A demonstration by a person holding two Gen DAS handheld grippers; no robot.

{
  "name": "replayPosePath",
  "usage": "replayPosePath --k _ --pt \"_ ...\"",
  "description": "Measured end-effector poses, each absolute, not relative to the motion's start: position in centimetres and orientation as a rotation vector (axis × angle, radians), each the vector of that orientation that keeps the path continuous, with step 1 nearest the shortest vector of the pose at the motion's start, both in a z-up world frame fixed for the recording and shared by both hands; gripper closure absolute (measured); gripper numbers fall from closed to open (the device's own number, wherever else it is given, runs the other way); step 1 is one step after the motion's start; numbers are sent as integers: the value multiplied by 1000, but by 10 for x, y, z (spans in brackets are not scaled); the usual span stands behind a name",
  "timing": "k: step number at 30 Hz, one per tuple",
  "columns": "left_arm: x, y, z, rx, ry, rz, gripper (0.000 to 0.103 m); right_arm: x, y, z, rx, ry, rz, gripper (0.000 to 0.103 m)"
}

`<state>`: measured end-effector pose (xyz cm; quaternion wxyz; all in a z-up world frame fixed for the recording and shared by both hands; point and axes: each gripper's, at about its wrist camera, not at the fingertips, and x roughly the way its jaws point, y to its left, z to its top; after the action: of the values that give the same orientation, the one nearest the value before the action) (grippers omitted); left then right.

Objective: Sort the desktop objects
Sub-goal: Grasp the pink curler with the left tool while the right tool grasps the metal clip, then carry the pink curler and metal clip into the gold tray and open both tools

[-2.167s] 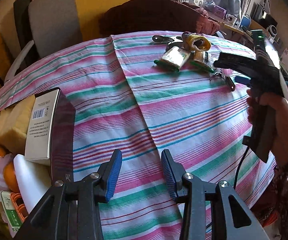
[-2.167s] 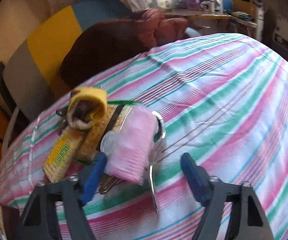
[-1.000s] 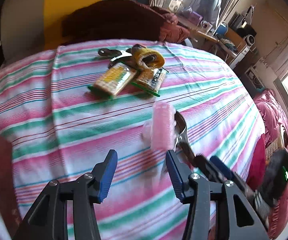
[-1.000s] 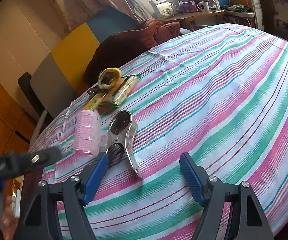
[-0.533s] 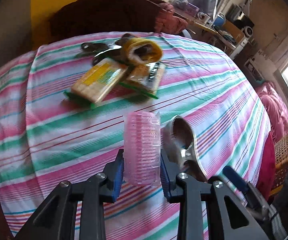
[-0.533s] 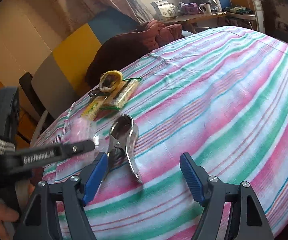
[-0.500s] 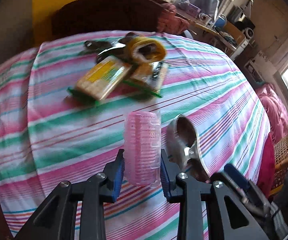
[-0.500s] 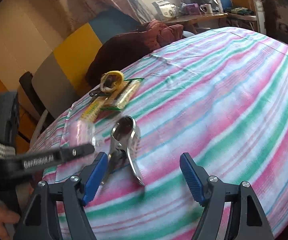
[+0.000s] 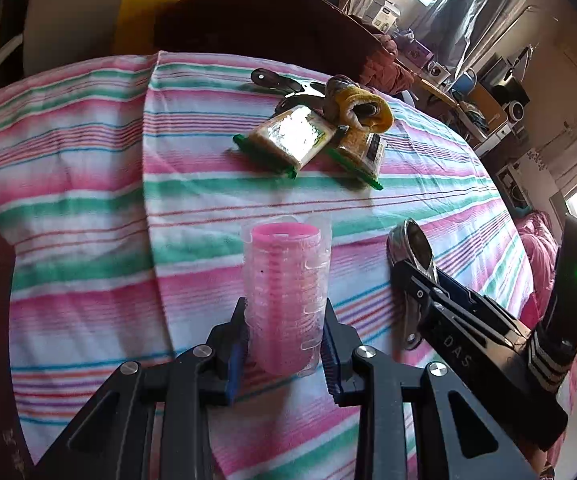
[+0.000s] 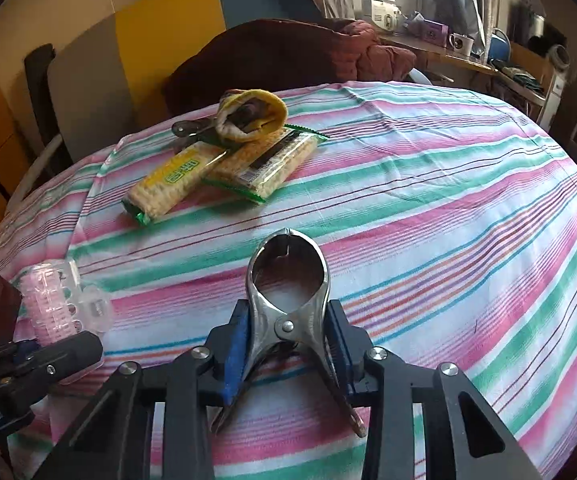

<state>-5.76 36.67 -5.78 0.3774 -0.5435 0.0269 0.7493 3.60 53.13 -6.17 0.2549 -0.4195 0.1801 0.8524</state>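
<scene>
- Pink roller (image 9: 286, 296) squeezed tight in left tongs (image 9: 284, 344), just above striped tabletop (image 9: 88, 208).
- Shiny metal clip (image 10: 288, 300) between right tongs (image 10: 288, 344) – closing on it.
- Snack packs (image 10: 224, 168) and yellow glove (image 10: 252, 116) not sorted yet – most left.

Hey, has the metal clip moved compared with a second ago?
Yes. The metal clip has swung round to point at the snack packs and now sits between the closing jaws of the right gripper, not beside its left finger.
</scene>
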Motion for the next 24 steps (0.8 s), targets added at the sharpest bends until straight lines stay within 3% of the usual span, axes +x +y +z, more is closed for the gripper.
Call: replayPosePath --k 13,24 --pt "-32 310 -33 -1350 -1 1910 72 69 481 -30 -1088 605 2432 66" --pt "-26 198 14 -1224 -148 2040 71 53 386 22 -1057 592 2696 66"
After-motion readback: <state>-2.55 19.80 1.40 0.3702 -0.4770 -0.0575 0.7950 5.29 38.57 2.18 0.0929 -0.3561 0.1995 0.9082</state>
